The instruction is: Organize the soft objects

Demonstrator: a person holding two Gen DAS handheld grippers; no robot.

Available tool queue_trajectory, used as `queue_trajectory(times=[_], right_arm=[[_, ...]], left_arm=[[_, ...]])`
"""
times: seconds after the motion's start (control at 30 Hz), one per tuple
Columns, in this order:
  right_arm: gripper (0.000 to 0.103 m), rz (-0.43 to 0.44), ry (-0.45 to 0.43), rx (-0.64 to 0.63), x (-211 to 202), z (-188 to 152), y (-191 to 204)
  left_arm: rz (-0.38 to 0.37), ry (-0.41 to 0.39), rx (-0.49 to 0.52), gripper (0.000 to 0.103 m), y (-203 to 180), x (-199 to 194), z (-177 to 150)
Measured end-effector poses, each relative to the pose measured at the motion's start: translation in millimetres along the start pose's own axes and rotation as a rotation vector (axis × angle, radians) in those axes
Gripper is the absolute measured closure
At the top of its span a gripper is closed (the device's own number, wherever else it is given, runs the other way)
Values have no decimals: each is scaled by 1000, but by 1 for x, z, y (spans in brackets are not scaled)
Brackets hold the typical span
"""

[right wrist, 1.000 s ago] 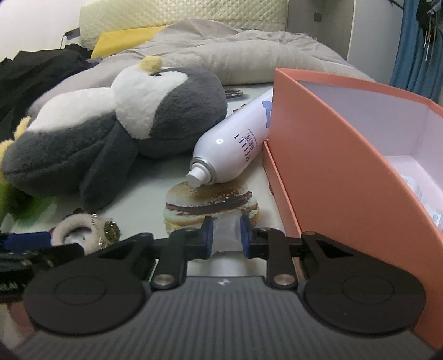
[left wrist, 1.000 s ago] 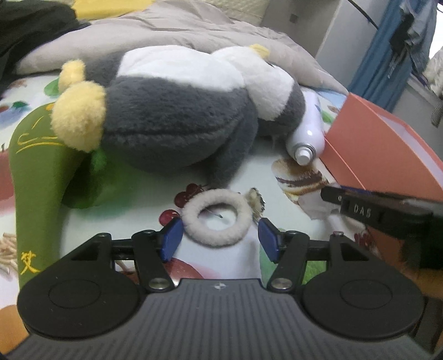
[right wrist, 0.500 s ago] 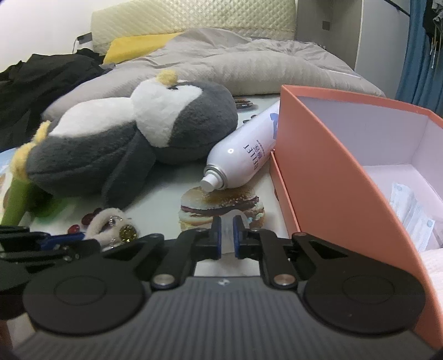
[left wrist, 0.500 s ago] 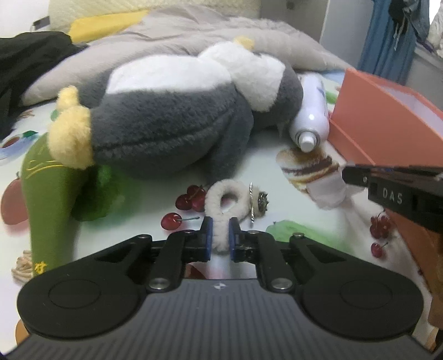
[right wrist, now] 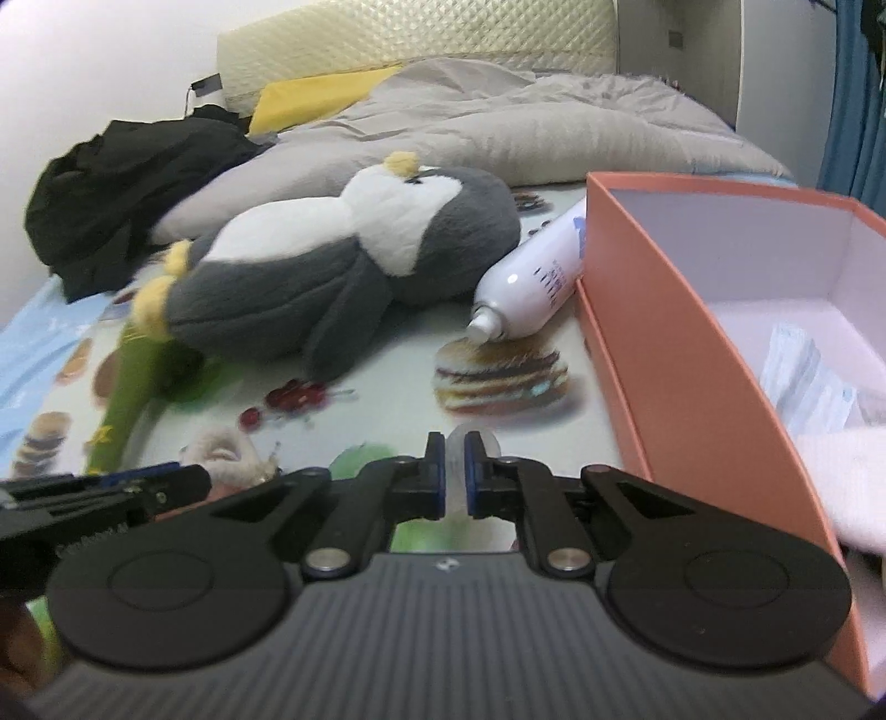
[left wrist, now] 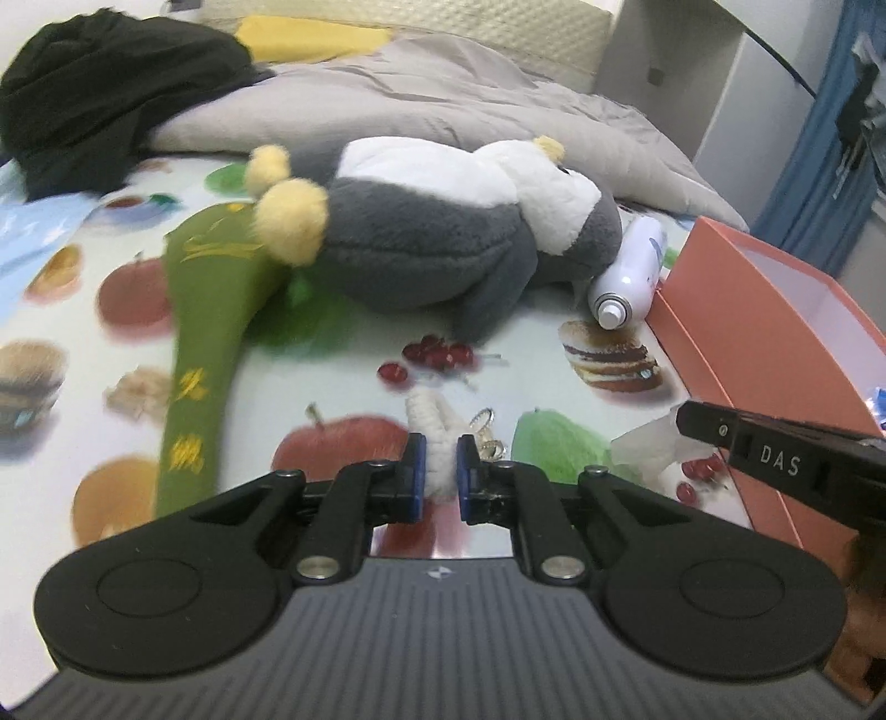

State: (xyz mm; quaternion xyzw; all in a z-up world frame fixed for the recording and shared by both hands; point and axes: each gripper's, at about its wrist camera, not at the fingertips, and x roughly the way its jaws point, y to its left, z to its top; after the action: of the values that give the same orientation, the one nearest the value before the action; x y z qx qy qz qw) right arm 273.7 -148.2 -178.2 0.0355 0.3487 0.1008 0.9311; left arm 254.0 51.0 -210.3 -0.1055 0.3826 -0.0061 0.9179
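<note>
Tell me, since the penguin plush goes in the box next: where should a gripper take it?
Probably the dark flipper of the penguin plush, taken from the near side. It sticks out flat toward the camera and looks thin enough to pinch; the round body looks too wide.

Bedroom — quilted headboard (right wrist: 415, 44), duvet (left wrist: 443, 105), plush penguin (left wrist: 443, 243)

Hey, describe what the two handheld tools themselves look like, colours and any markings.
Both match. The left tool and right tool have matte black linkage arms with silver pivot screws, two round black discs, a ribbed dark grey body with a small logo, and blue pads on the fingers. Seen side-on, the right one shows white "DAS" lettering.
</note>
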Motion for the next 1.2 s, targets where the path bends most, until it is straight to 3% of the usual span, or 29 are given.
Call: queue_trajectory(times=[0.4,0.8,1.07,1.2], right_arm=[[93,74,48,89,-46,-49,1],[87,126,123,49,-63,-73,-14],[56,127,104,-140,-68,-71,-9],[51,110,83,-219,-64,-67,-5]], left_arm=[[7,-9,-66,89,-6,-59,-60],[-15,78,-51,88,-15,-59,-95],[-9,76,-35,80,-11,-56,-98],[-4,73,-31,80,-11,-54,-97]])
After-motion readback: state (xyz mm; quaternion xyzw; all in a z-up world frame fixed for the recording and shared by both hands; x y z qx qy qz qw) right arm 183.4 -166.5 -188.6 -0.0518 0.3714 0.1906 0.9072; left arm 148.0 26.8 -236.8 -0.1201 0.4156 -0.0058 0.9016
